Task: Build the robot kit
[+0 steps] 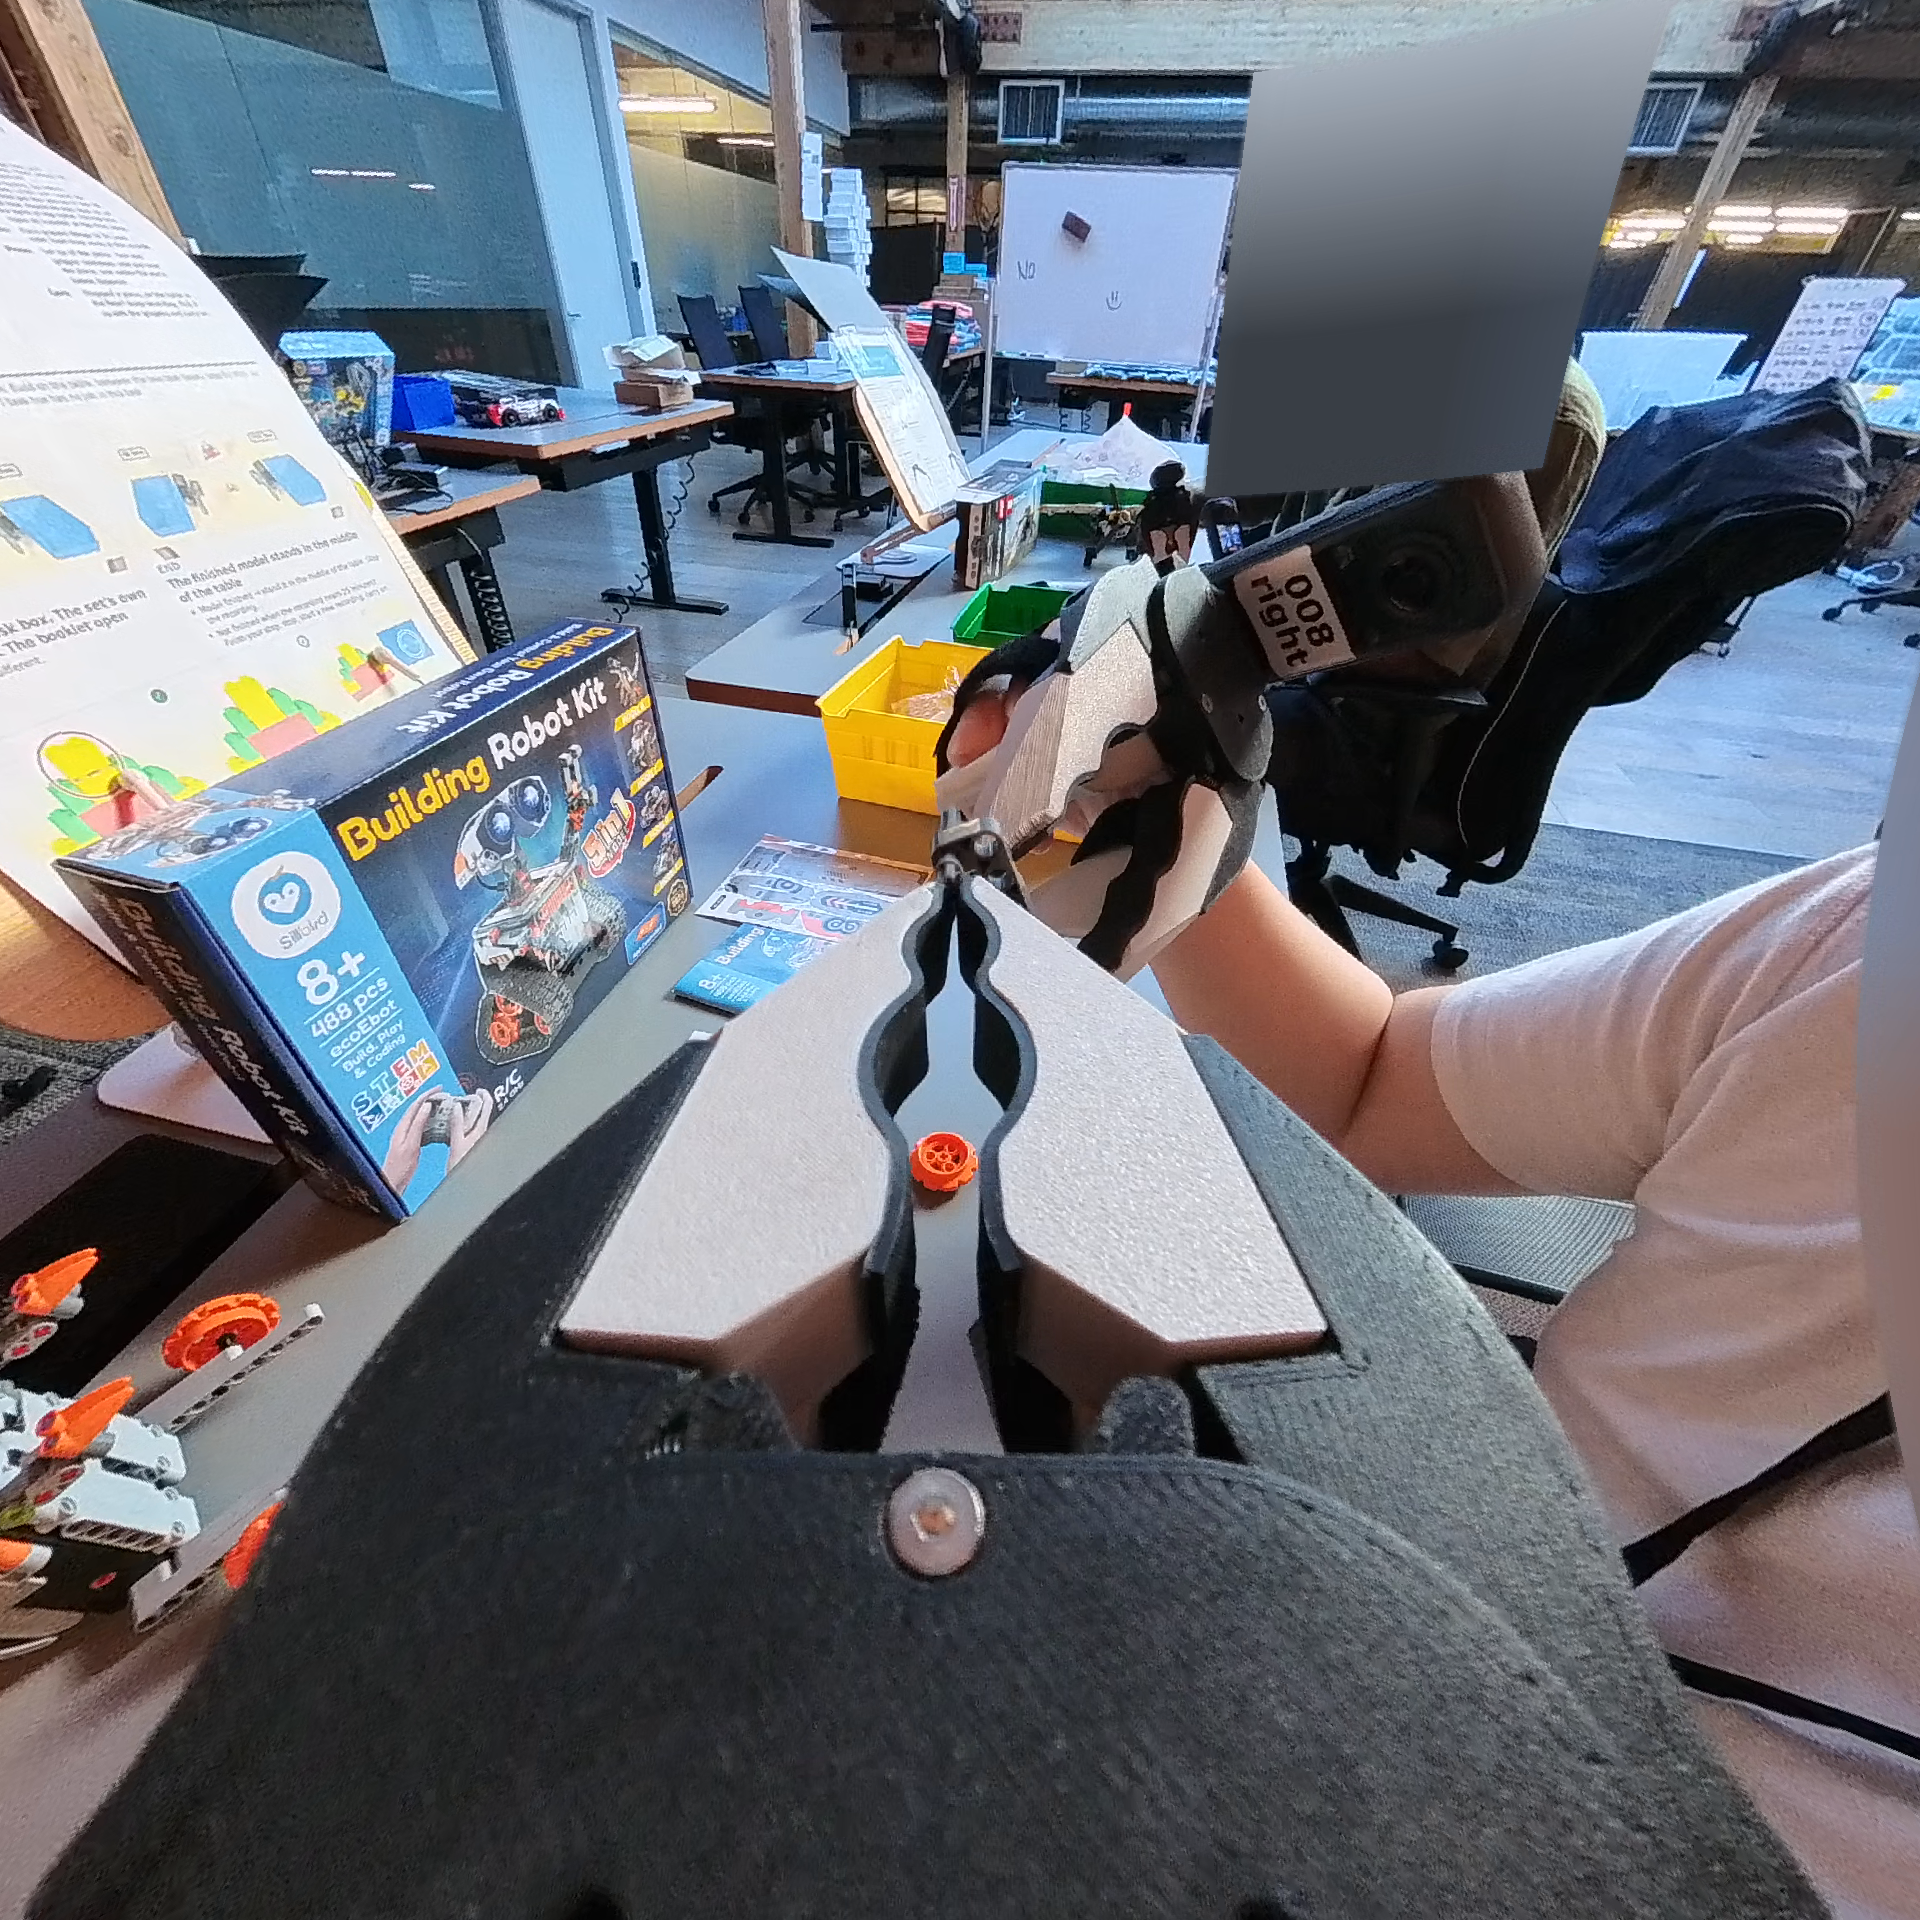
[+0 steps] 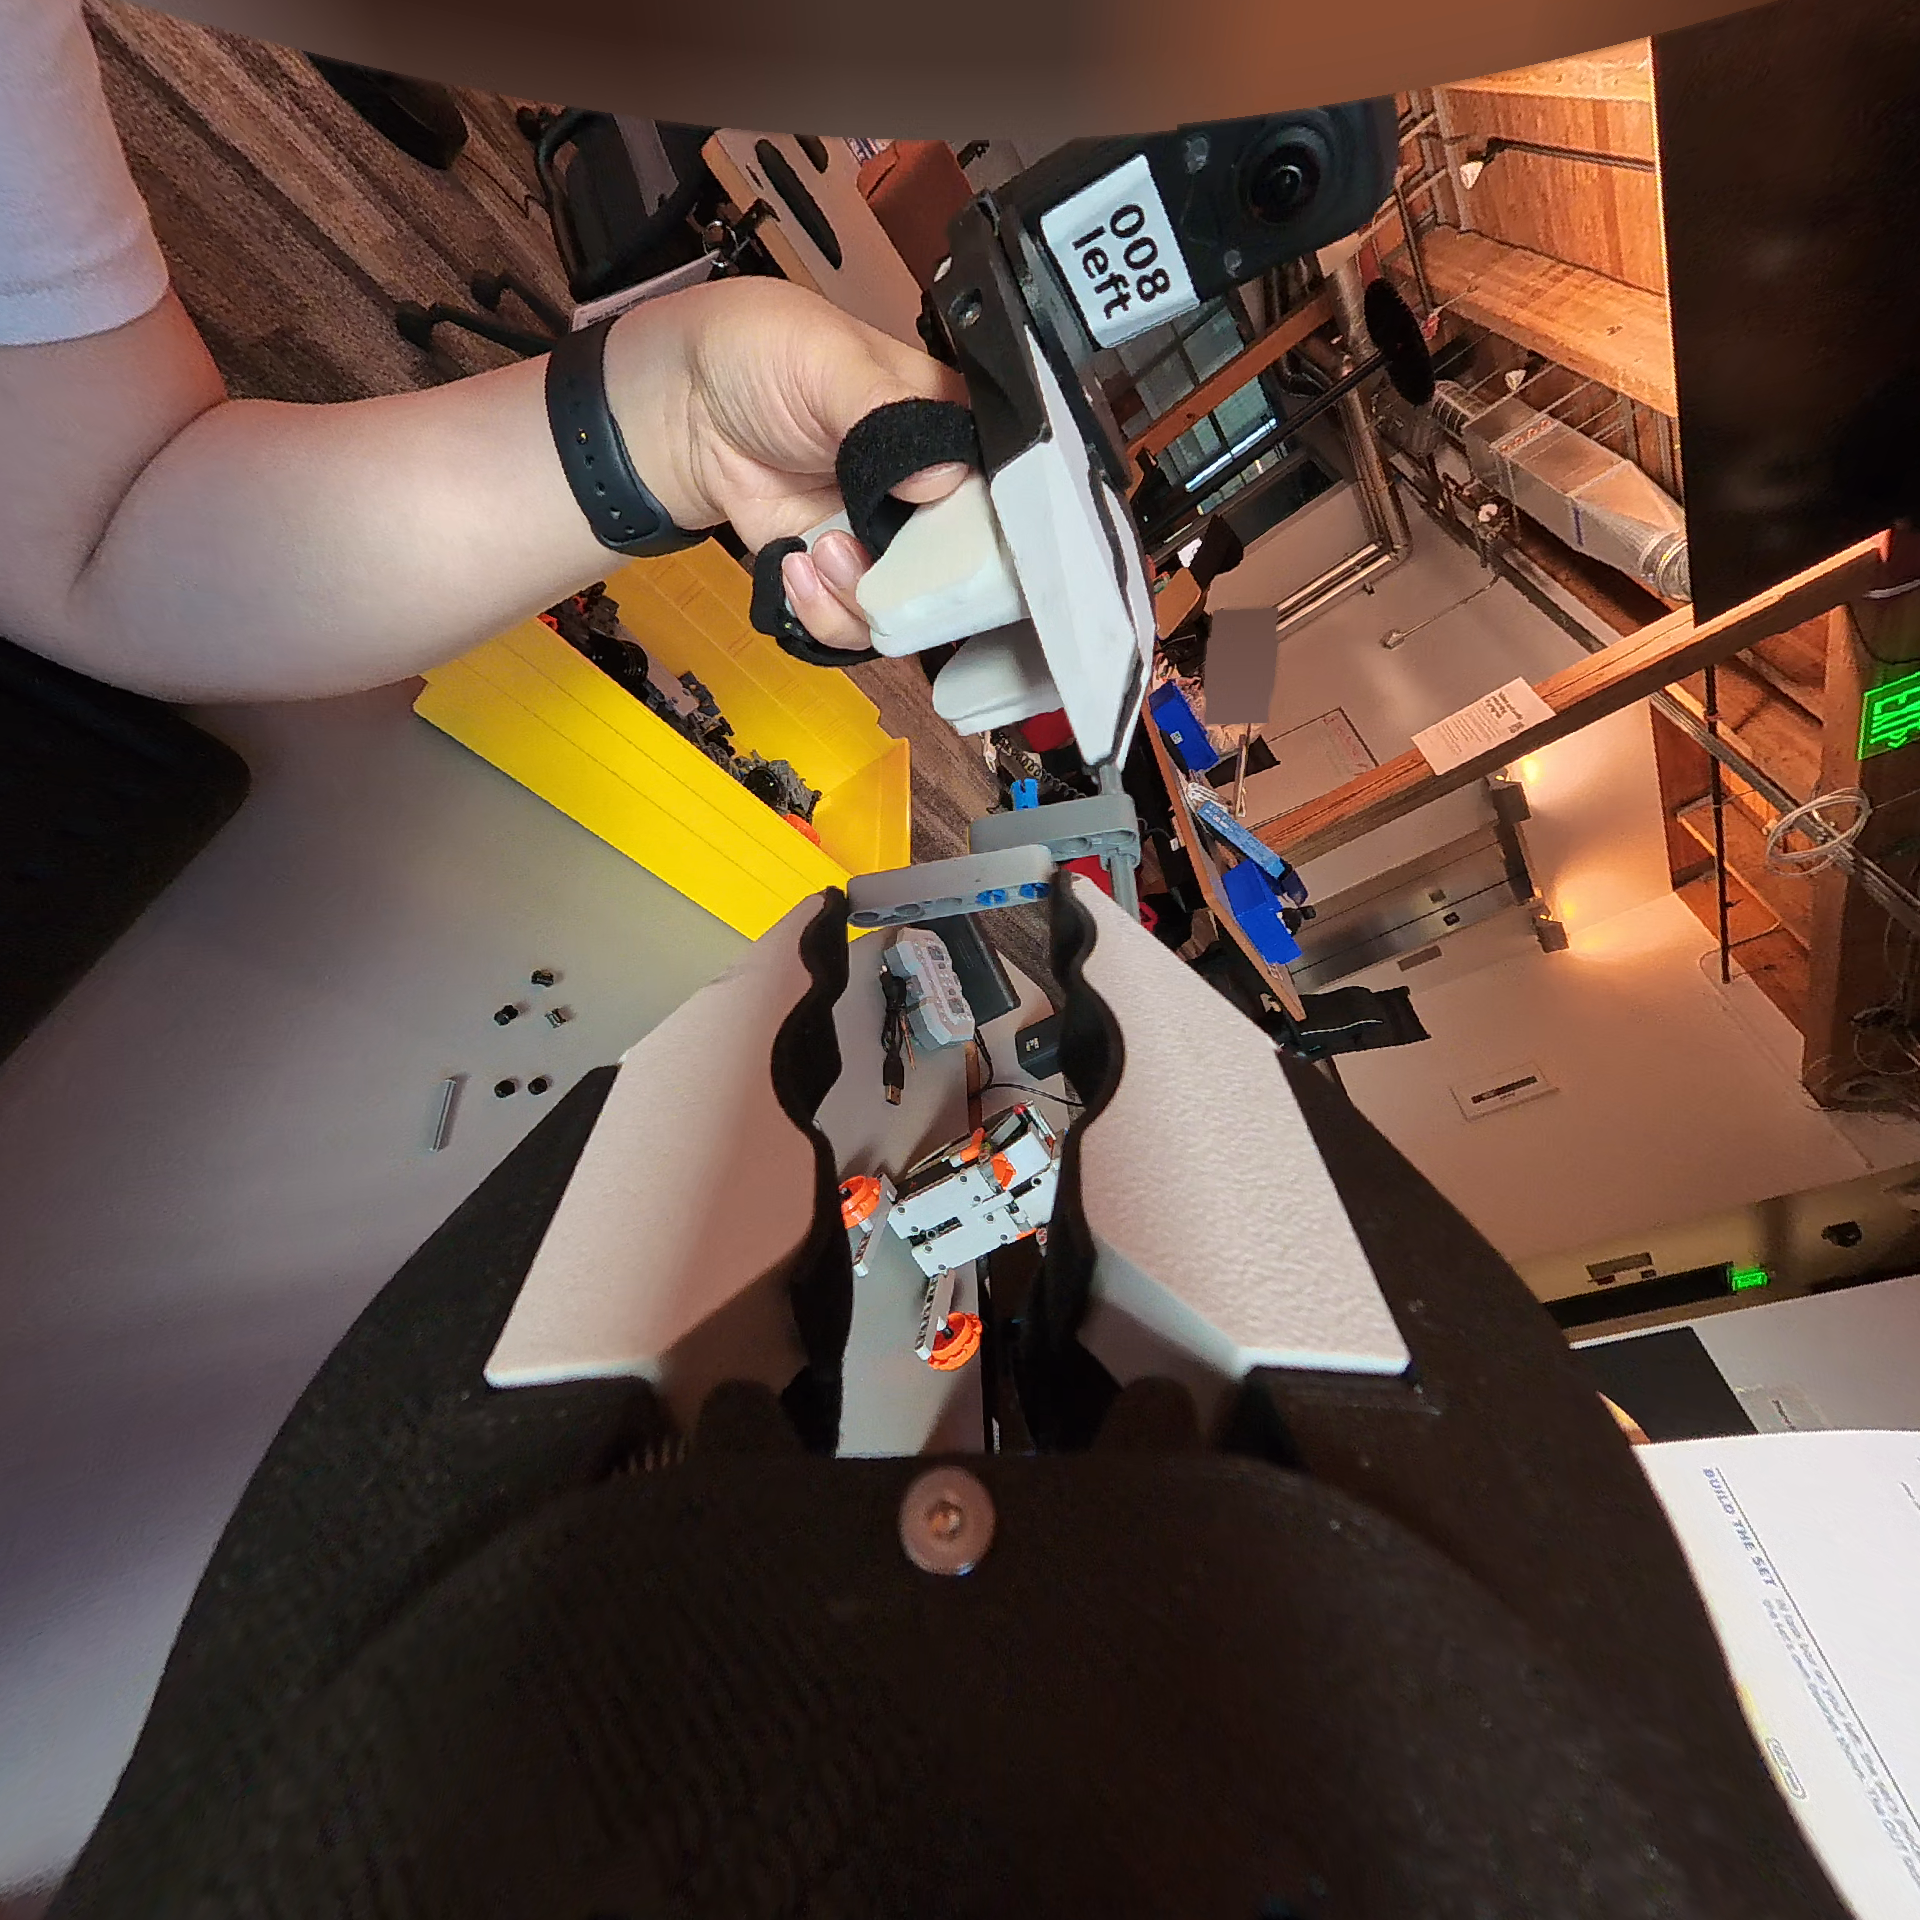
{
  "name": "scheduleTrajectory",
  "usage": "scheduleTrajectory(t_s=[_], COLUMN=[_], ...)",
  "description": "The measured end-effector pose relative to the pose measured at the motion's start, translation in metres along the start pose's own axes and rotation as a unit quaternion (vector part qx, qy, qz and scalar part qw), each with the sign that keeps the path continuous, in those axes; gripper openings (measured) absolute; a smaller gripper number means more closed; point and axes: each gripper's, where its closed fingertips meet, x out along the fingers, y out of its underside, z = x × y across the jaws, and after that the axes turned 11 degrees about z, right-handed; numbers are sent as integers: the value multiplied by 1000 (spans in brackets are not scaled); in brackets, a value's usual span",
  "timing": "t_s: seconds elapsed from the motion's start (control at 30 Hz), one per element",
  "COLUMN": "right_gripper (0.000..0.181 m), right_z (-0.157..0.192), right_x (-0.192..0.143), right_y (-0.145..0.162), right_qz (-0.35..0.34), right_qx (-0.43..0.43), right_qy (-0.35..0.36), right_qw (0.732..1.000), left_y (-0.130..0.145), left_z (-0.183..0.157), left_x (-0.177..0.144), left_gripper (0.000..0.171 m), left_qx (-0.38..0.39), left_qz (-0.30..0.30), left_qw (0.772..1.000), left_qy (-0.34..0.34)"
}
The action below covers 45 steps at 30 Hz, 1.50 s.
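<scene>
Pinching one grey holed beam assembly (image 2: 1049, 847), both claws (textured, wavy-edged) meet.

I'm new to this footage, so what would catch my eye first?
The two hand-held grippers meeting in mid-air: the left hand-held gripper and the right hand-held gripper both pinch a small grey beam assembly above the table. A blue kit box stands left, a yellow bin behind.
</scene>
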Motion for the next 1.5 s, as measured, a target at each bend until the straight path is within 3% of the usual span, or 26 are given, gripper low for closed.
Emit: scheduleTrajectory(t_s=[0.73,1.0,1.1,1.27,1.5], right_gripper=[38,38,38,38,38], right_z=[1,5,24,97,195], right_x=[-1,10,25,45,61], right_y=[0,15,21,62,125], right_qz=[10,65,86,131,180], right_qx=[-6,-5,0,55,164], right_qy=[-1,5,-16,-69,-145], right_qw=[1000,998,996,987,959], left_y=[15,11,8,1,2], left_z=[-3,14,19,17,15], left_x=[10,-39,-70,-117,-138], left_gripper=[2,4,5,4,3], left_qx=[8,-9,-12,-13,-17], left_qz=[49,13,-16,-77,-101], left_qw=[999,998,994,987,983], left_qy=[1,-63,-103,-140,-149])
